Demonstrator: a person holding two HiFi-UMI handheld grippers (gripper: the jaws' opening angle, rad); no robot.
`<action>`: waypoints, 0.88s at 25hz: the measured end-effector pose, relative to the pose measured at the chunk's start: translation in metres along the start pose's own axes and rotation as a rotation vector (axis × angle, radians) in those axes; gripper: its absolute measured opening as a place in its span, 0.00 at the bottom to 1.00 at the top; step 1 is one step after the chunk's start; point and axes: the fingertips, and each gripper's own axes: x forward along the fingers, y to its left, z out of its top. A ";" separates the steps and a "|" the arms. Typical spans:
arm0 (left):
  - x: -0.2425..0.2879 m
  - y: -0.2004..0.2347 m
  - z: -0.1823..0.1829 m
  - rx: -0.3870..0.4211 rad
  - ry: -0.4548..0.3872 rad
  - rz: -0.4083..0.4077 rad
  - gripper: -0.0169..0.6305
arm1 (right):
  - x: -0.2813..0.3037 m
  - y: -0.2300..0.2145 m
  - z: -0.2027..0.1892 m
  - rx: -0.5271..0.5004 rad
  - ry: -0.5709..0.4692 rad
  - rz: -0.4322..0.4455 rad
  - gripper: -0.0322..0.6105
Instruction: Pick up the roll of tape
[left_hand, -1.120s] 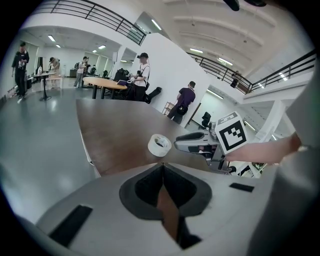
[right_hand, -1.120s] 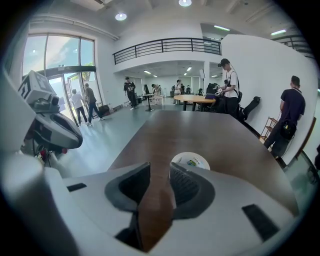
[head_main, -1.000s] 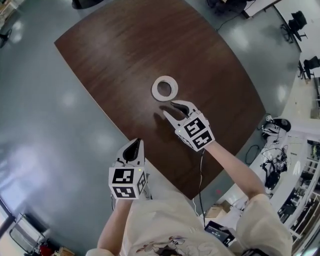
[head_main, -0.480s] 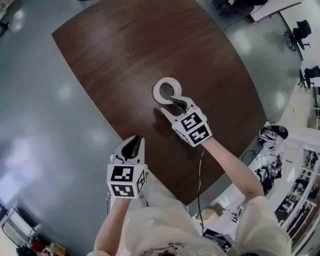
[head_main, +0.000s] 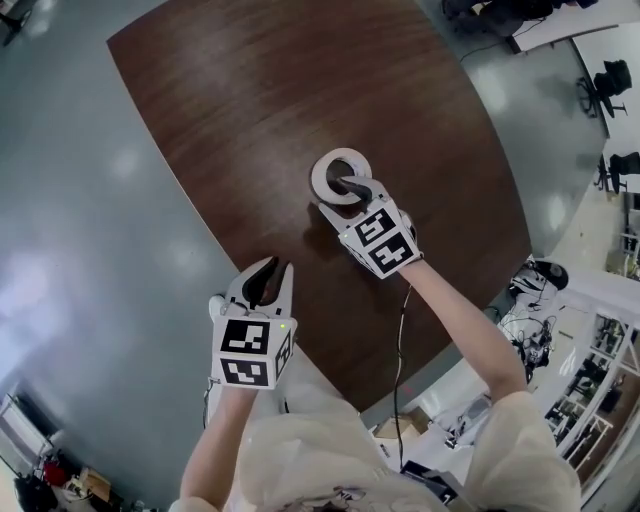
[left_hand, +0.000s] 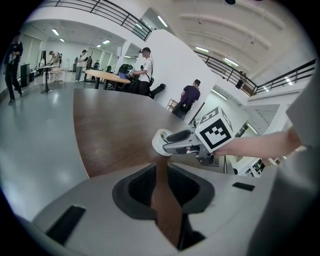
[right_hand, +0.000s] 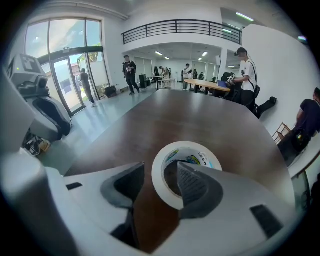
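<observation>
Around the near wall of the white roll of tape (right_hand: 187, 146), the right gripper (head_main: 335, 197) is straddling with jaws at their widest, having just been opening while coming down: one inside the core, one outside, neither pressing yet. The roll is lying flat on the dark brown wooden table (head_main: 250, 100), ready for a closing pinch. The left gripper (head_main: 272, 280) is hanging slightly parted and empty at the table's edge.

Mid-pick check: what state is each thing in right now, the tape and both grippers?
roll of tape: lying flat on the table, not lifted.
right gripper: open, jaws just opened wider; one jaw in the roll's hole, one outside, the roll's wall between them, not clamped.
left gripper: jaws slightly apart, empty, near the table's edge.
</observation>
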 end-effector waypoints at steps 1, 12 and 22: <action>0.002 -0.001 -0.001 -0.006 0.002 -0.006 0.12 | 0.002 -0.001 -0.001 -0.008 0.007 0.001 0.36; 0.004 0.007 -0.008 -0.010 0.012 -0.014 0.17 | 0.023 -0.001 -0.010 -0.217 0.119 -0.075 0.35; -0.004 0.009 -0.017 -0.004 0.020 -0.005 0.17 | 0.027 0.003 -0.020 -0.292 0.229 -0.072 0.30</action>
